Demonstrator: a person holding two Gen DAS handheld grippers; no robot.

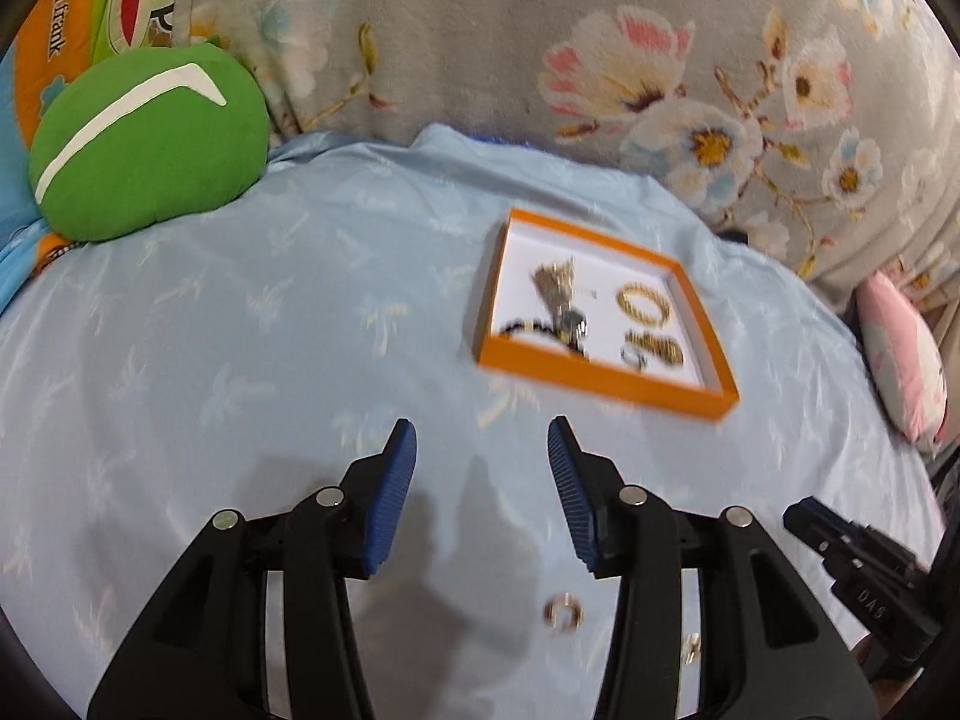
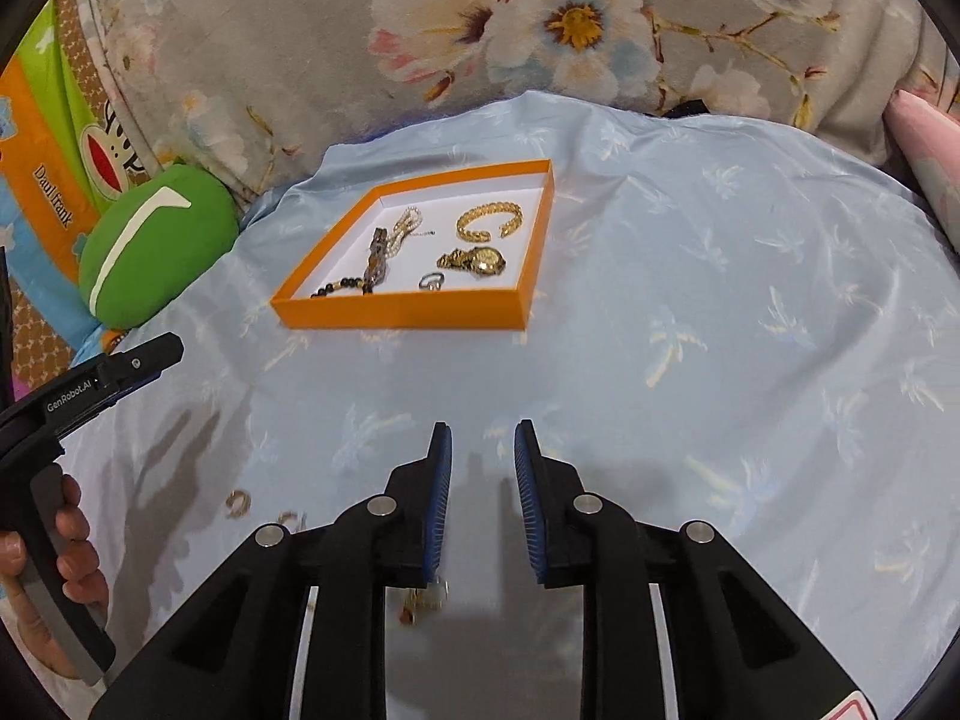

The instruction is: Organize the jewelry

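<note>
Hovering over the bed (image 2: 690, 300), my left tool (image 1: 482, 438) and right tool (image 2: 483, 438) gape empty; the tray (image 2: 396, 309) of jewelry lies ahead, two loose rings (image 2: 238, 503) beside them.

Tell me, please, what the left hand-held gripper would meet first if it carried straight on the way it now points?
Probably only bedding: the left hand-held gripper points down at bare pale blue palm-print bedsheet just ahead of its open, empty jaws. The orange shallow cardboard tray lies farther on and to the right, though depth is uncertain.
</note>
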